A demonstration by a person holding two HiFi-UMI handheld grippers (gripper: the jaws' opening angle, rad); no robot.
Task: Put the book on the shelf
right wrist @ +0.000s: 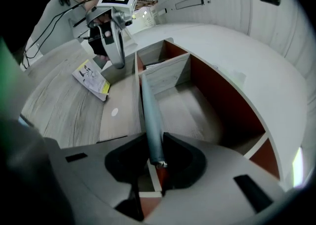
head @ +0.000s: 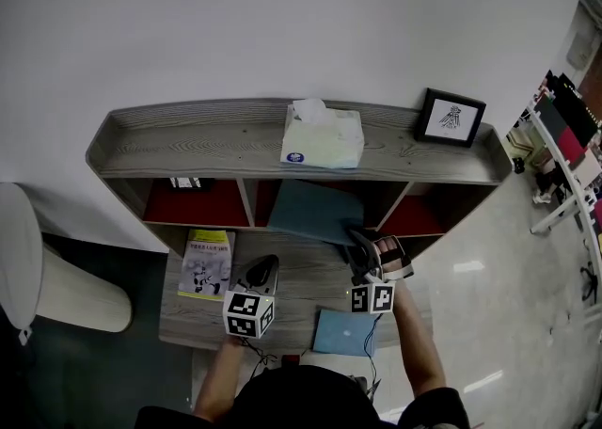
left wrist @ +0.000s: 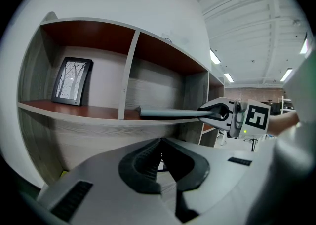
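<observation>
The teal book (head: pixel 315 211) sits in the middle of the head view, its far part inside the centre compartment of the grey shelf (head: pixel 188 150) and its near edge sticking out over the wooden desk (head: pixel 310 277). The right gripper (head: pixel 360 239) has that near edge between its jaws, which are only a little apart and close against the book on both sides; in the right gripper view the book runs straight up from the jaws into the compartment. The left gripper (head: pixel 261 265) hangs over the desk just left of centre, apart from the book, its jaws brought together with nothing between them. A yellow and white booklet (head: pixel 207 262) lies flat on the desk to its left, and a second blue book (head: pixel 343 331) lies at the desk's lower edge. A small framed picture (head: pixel 186 182) stands in the left compartment. On the shelf's top, a tissue box (head: pixel 323 135) sits at centre and a black picture frame (head: pixel 451 117) leans at the right end
</observation>
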